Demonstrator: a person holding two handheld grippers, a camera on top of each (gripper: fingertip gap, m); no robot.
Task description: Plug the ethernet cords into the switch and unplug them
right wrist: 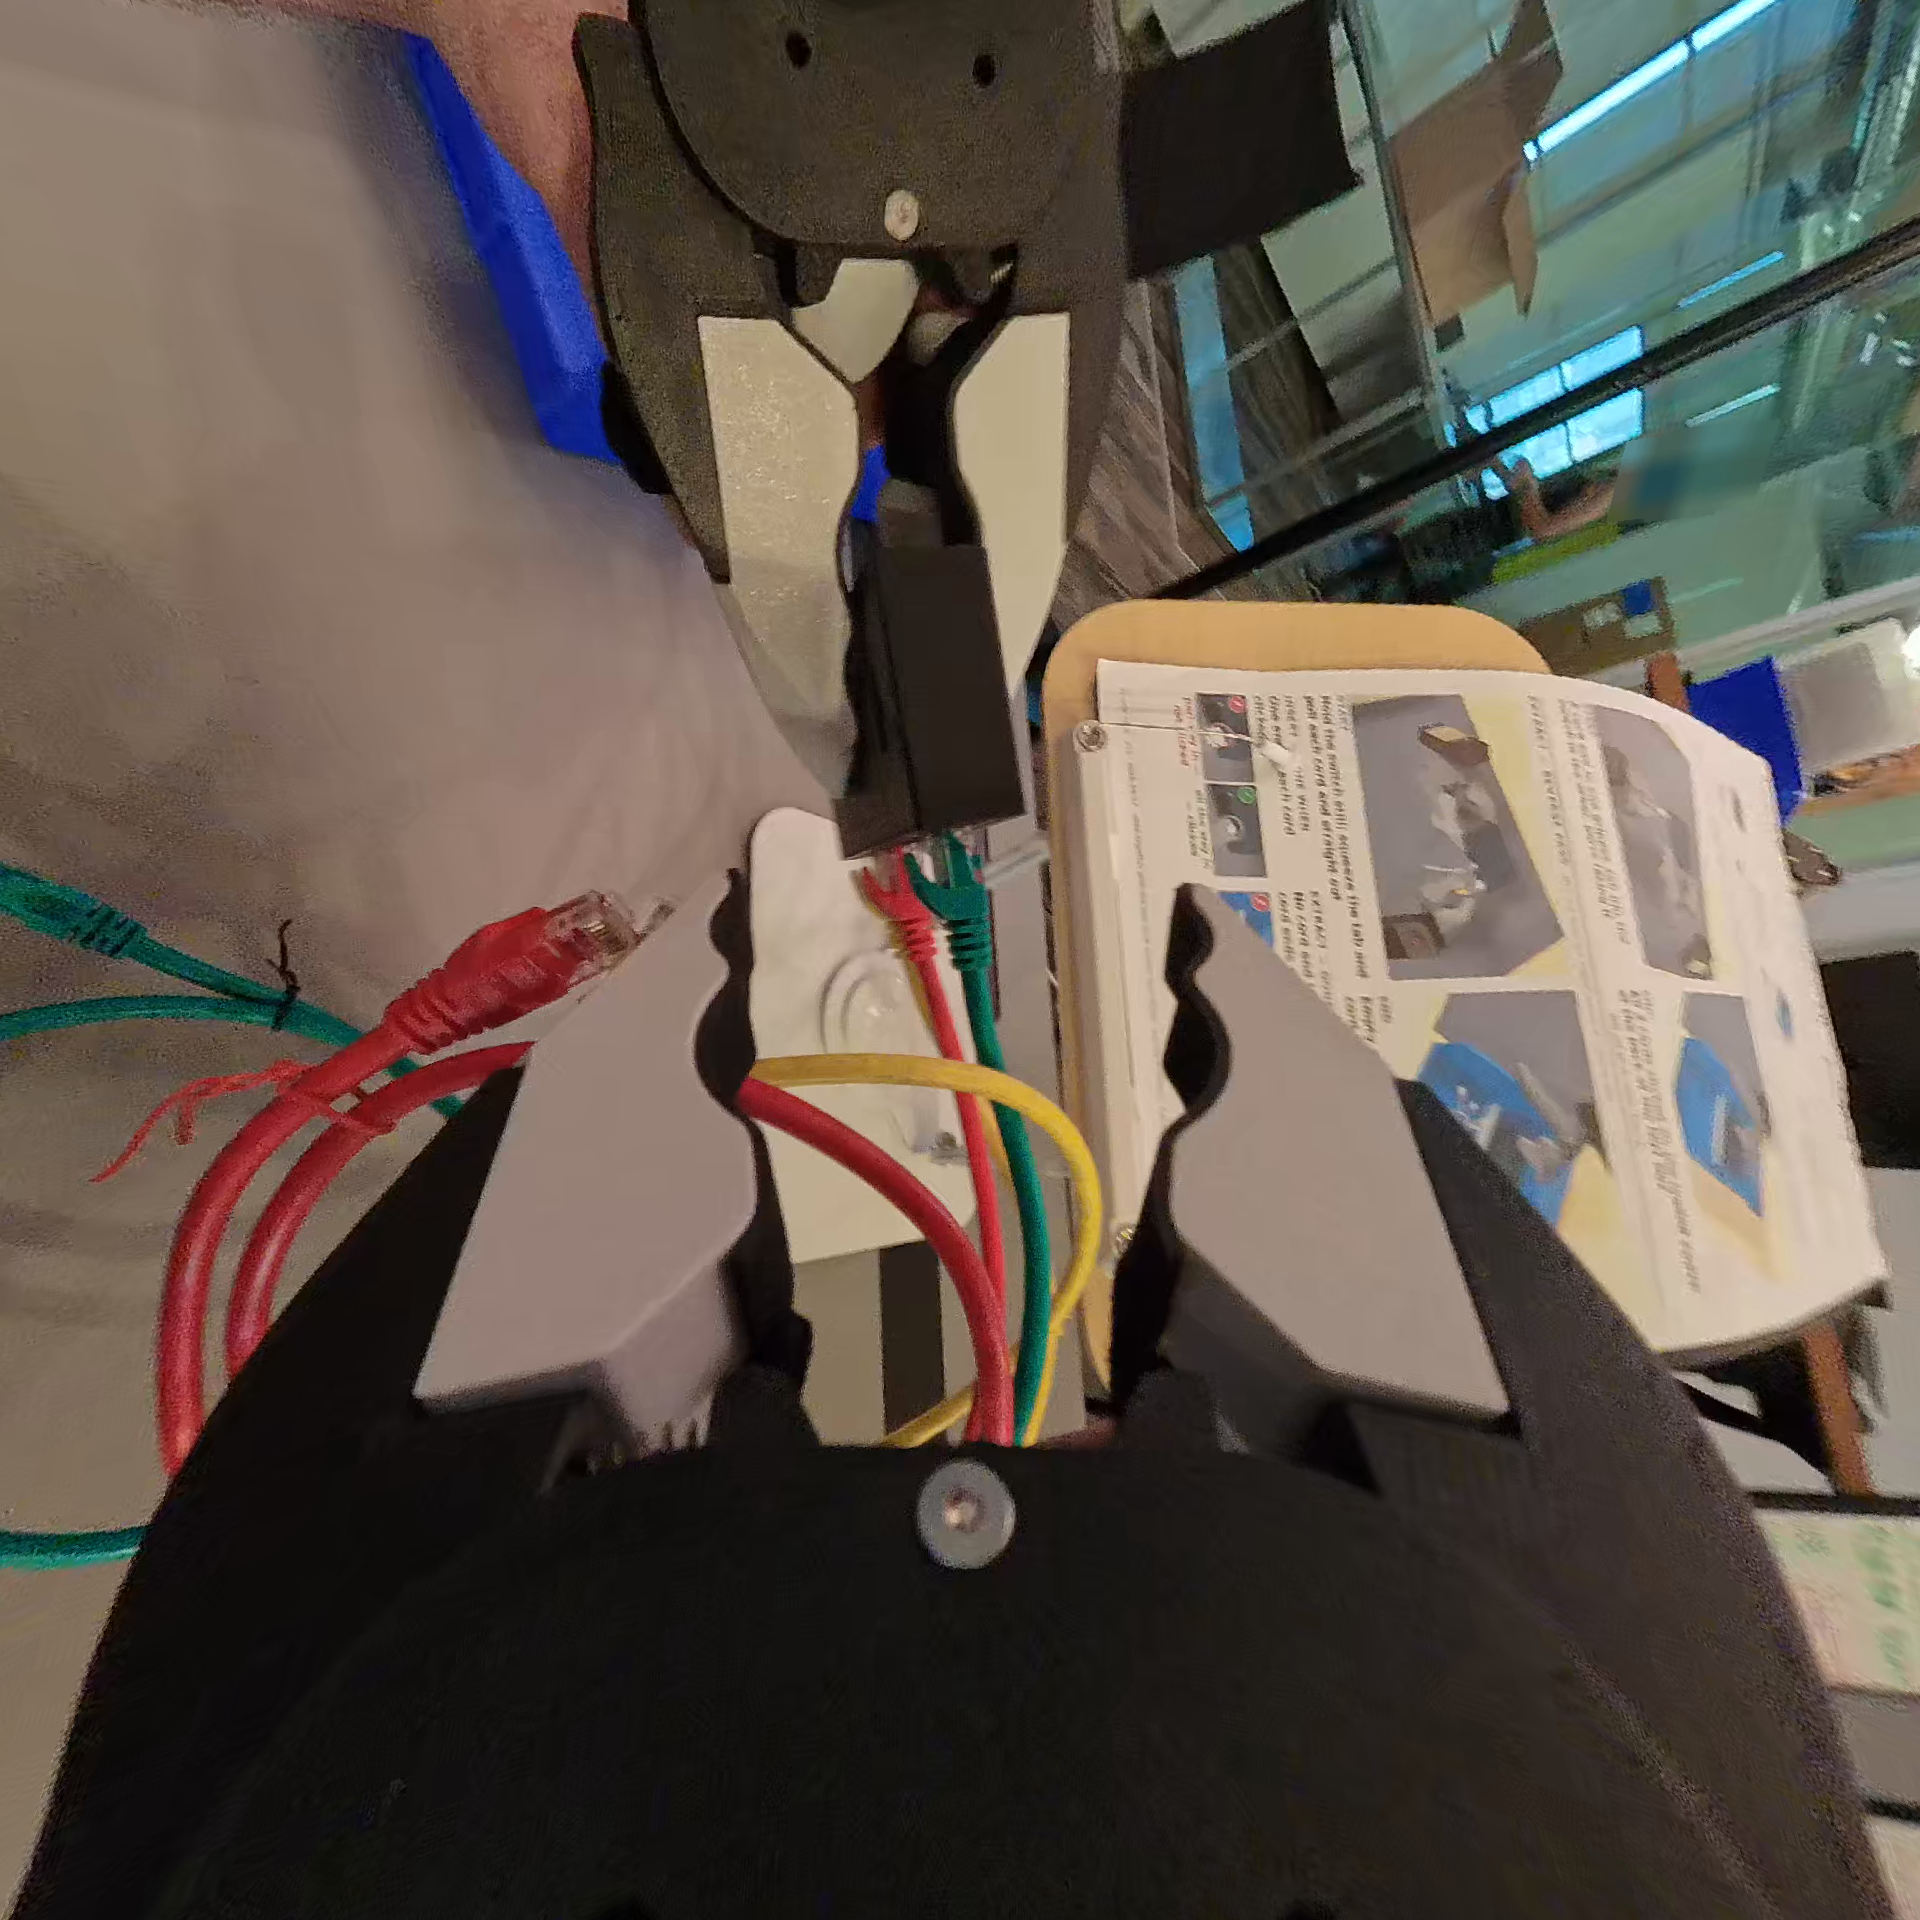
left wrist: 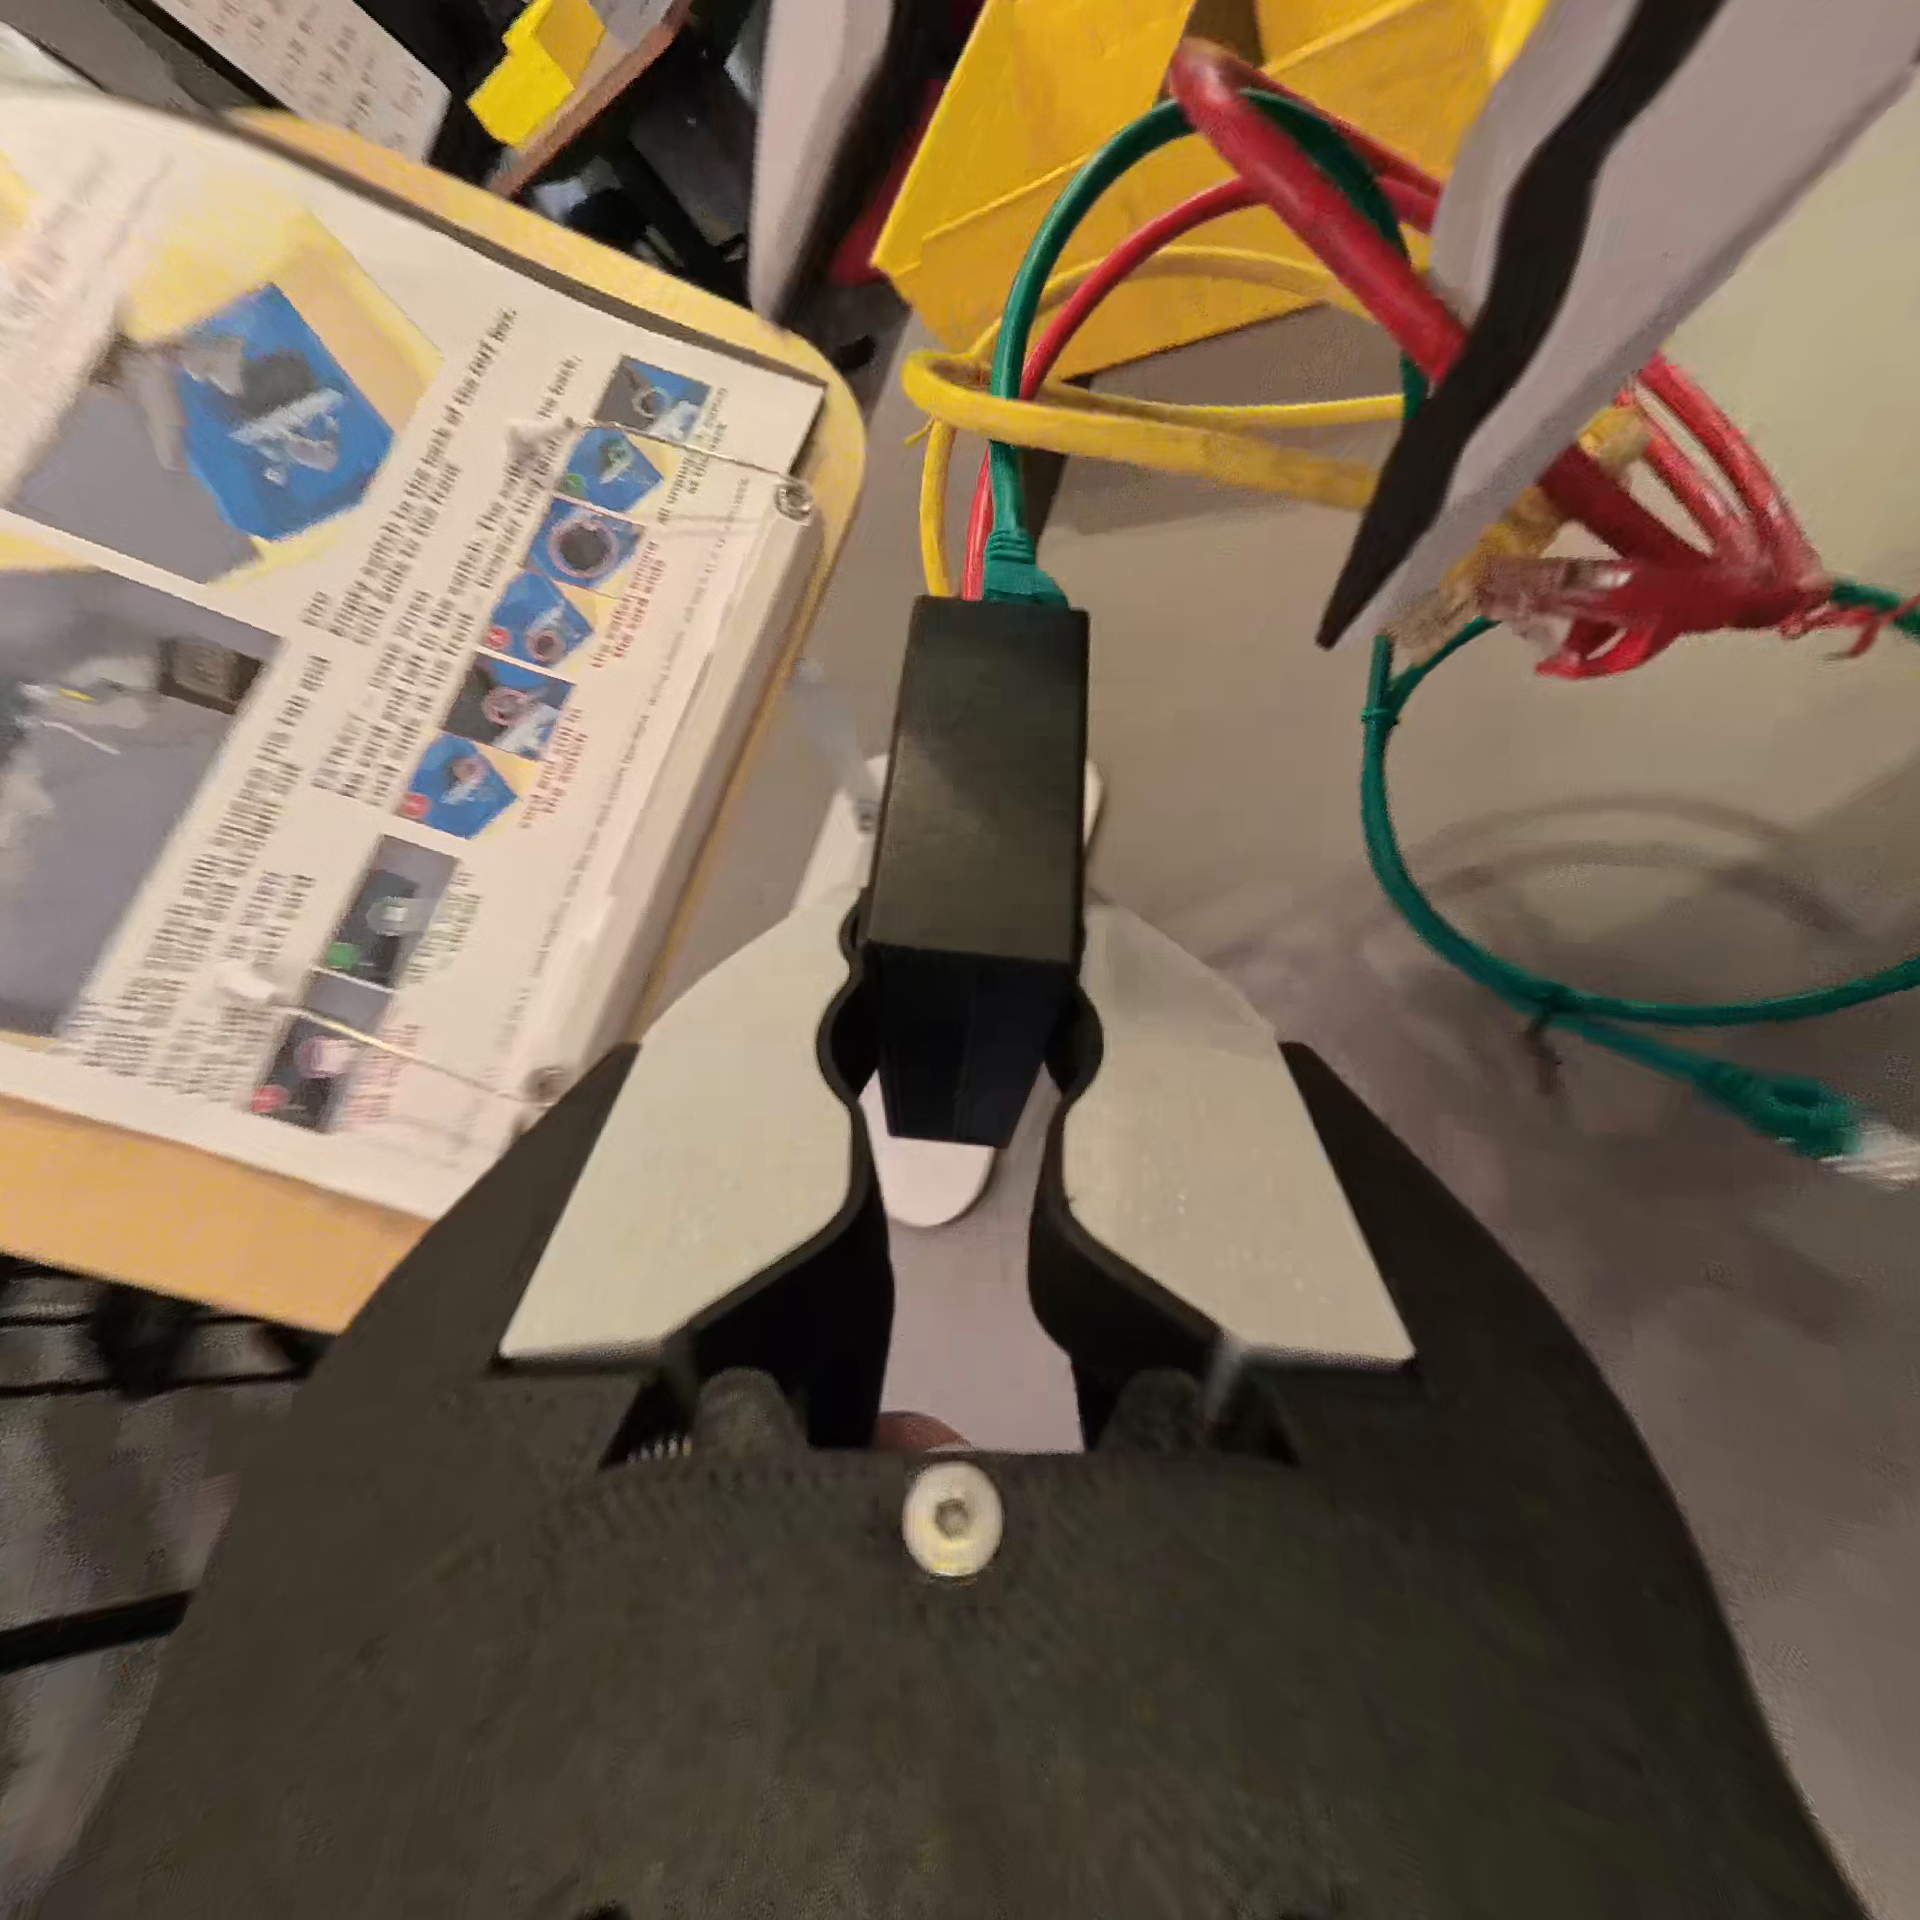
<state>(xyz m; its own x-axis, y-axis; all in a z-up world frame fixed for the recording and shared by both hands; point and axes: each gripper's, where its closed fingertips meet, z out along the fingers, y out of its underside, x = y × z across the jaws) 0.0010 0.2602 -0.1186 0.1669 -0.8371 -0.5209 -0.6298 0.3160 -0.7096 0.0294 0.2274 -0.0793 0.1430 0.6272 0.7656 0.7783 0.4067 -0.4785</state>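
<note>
A grey table [left wrist: 1247, 727] fills both views, with a tan board [right wrist: 1278, 634] carrying an illustrated instruction sheet [left wrist: 343, 665] alongside and a yellow bin [left wrist: 1049, 187] at the far edge. The left gripper [left wrist: 961, 1039] is clamped on the near end of the black switch [left wrist: 977, 779], holding it just above a white mount [right wrist: 831, 997] on the table, ports facing away. The right gripper [right wrist: 961, 997] faces it, its fingers [right wrist: 613, 1143] spread wide and gripping nothing, though red, green and yellow cords run through the gap between them. Three cords appear seated in the switch: a green cord [left wrist: 1013, 416], a red cord [right wrist: 925, 977] beside it, and a yellow cord [left wrist: 935, 499], whose plug is hidden. A spare red plug [right wrist: 551, 935] lies loose just left of the right gripper, near a bundle of tied red cords [left wrist: 1683, 561]; a loose green plug [left wrist: 1797, 1117] rests well apart on the table. With some cords in and others free, the work looks to be midway, though whether plugging or unplugging is in hand cannot be told. If plugging, the next move calls for closing the open fingers on the spare red plug and lining it square with a free port; if unplugging, pinching a seated plug's tab and drawing straight back while the left gripper steadies the switch.
</note>
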